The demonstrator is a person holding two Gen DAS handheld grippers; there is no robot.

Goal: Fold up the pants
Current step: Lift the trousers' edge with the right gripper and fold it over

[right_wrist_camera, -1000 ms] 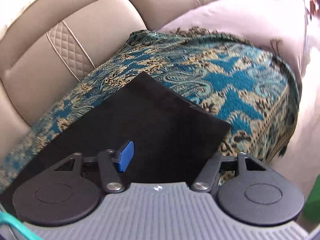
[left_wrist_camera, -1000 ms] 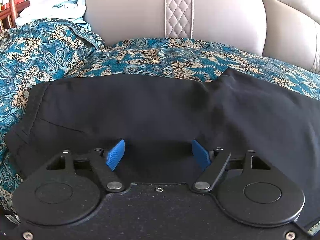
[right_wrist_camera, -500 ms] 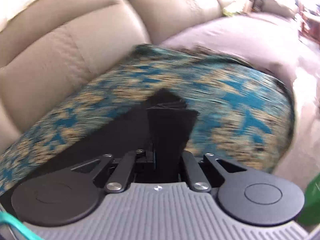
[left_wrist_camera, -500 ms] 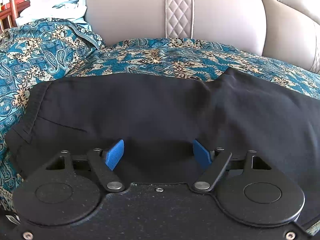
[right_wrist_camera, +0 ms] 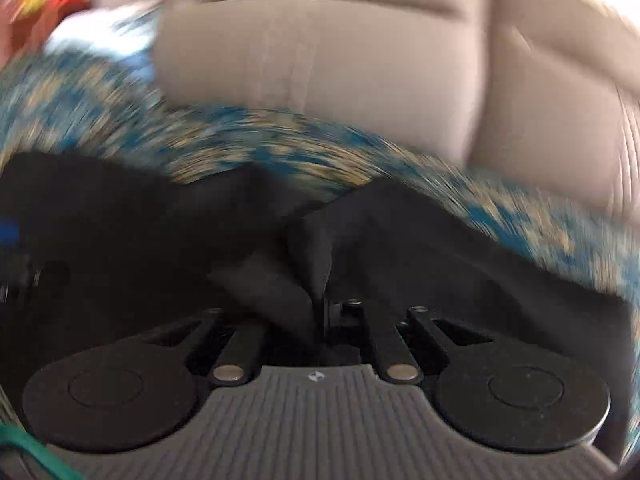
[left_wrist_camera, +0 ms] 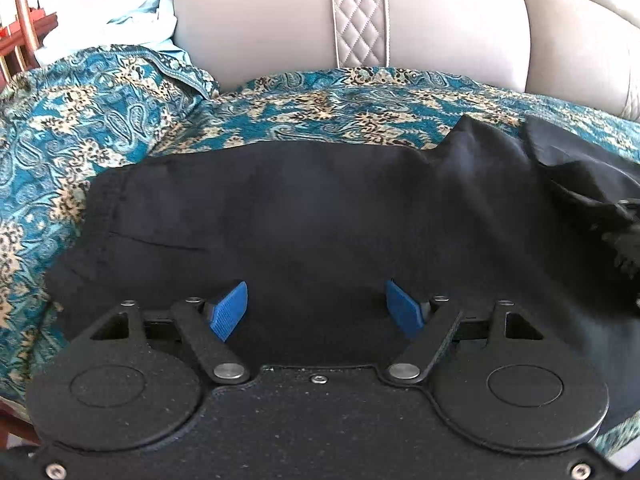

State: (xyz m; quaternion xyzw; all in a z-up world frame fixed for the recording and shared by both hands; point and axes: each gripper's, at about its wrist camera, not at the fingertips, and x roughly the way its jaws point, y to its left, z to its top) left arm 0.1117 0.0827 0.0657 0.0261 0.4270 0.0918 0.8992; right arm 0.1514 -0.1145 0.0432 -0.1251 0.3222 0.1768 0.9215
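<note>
Black pants (left_wrist_camera: pixel 304 216) lie flat on a teal paisley cloth (left_wrist_camera: pixel 100 128) over a sofa seat, waistband at the left. My left gripper (left_wrist_camera: pixel 316 308) hovers over the seat of the pants, its blue pads (left_wrist_camera: pixel 228 310) wide apart and open, nothing pinched. At the right edge of the left wrist view a lifted leg end (left_wrist_camera: pixel 568 152) comes across the pants. In the blurred right wrist view my right gripper (right_wrist_camera: pixel 320 304) is shut on a bunched fold of the black pants (right_wrist_camera: pixel 308 252), its pads hidden by the fabric.
The beige leather sofa back (left_wrist_camera: pixel 360 20) with a quilted strip rises behind the cloth. Light blue fabric (left_wrist_camera: pixel 152 12) and a wooden chair (left_wrist_camera: pixel 24 24) sit at the far left. Beyond the pants the paisley cloth stretches bare toward the backrest.
My right gripper closed on the leg end and swept it fast leftward over the pants, rolling as it went. The leg end now shows in the left wrist view. My left gripper stayed put.
</note>
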